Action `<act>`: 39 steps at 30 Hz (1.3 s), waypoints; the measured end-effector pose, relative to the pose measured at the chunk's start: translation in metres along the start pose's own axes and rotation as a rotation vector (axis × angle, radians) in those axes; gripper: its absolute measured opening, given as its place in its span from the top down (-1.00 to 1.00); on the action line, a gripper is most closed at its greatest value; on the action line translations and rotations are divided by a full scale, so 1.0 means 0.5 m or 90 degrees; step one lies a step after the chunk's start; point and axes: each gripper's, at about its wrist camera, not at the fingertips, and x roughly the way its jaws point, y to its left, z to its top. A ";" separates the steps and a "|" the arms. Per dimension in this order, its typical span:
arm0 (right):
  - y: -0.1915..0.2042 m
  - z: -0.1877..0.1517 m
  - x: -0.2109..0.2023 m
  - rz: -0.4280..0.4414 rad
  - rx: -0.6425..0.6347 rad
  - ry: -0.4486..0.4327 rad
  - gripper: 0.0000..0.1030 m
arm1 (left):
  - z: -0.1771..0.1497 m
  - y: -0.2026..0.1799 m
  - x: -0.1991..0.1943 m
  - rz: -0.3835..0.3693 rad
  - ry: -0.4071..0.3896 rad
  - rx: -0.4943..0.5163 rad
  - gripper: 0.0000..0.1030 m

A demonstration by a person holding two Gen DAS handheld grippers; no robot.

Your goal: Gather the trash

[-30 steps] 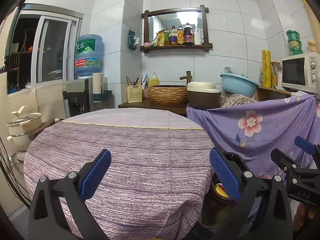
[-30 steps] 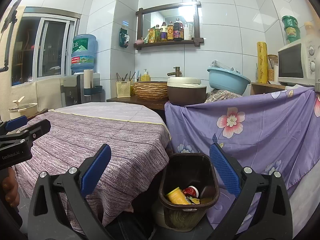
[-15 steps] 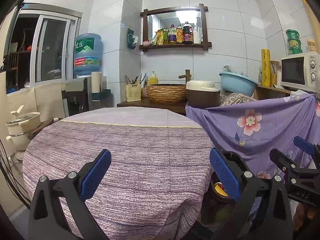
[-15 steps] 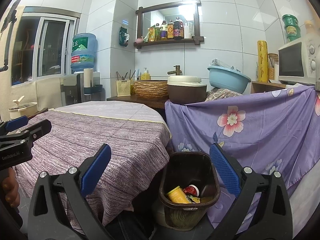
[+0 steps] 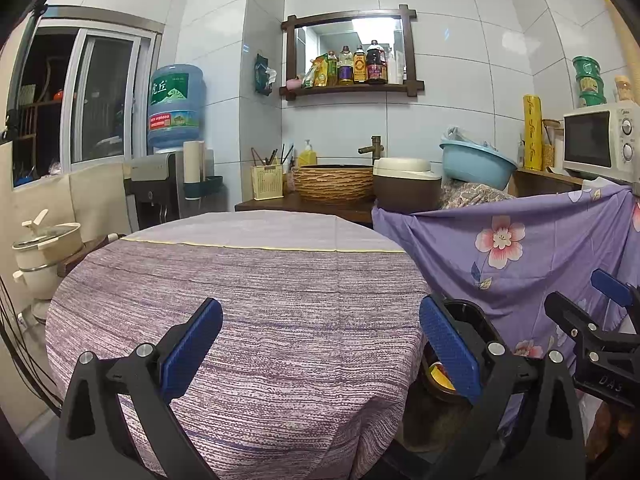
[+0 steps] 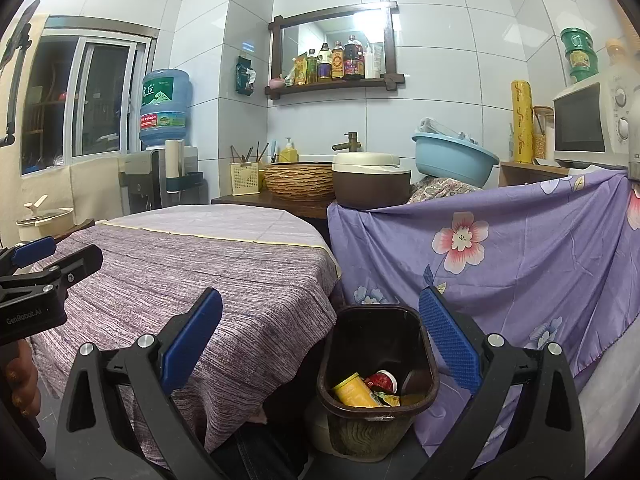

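Observation:
A dark brown trash bin (image 6: pixel 374 402) stands on the floor between the round table (image 6: pixel 208 264) and a purple floral cloth. Inside it lie a yellow can (image 6: pixel 354 394), a red-lidded item (image 6: pixel 380 381) and other scraps. My right gripper (image 6: pixel 320 340) is open and empty, held above and in front of the bin. My left gripper (image 5: pixel 320 344) is open and empty over the table's purple striped cloth (image 5: pixel 256 300); the bin's rim (image 5: pixel 464 310) shows behind its right finger. No trash shows on the tabletop.
The purple floral cloth (image 6: pixel 500 264) drapes furniture on the right. Behind the table a counter holds a woven basin (image 5: pixel 334 182), a rice cooker (image 5: pixel 406 186) and a blue bowl (image 5: pixel 476 164). A microwave (image 5: pixel 600 144) sits far right, a water dispenser (image 5: pixel 174 108) and a pot (image 5: pixel 44 246) left.
Both views have shifted very slightly; both grippers stay open and empty and hold nearly the same place.

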 end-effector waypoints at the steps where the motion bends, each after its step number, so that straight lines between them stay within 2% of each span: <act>1: 0.000 0.000 0.000 0.000 0.000 0.000 -0.89 | 0.000 0.000 0.000 0.000 0.000 0.000 -0.90; 39: -0.010 -0.002 0.014 0.004 0.004 0.011 -0.89 | -0.008 -0.001 0.012 -0.007 0.012 0.006 -0.90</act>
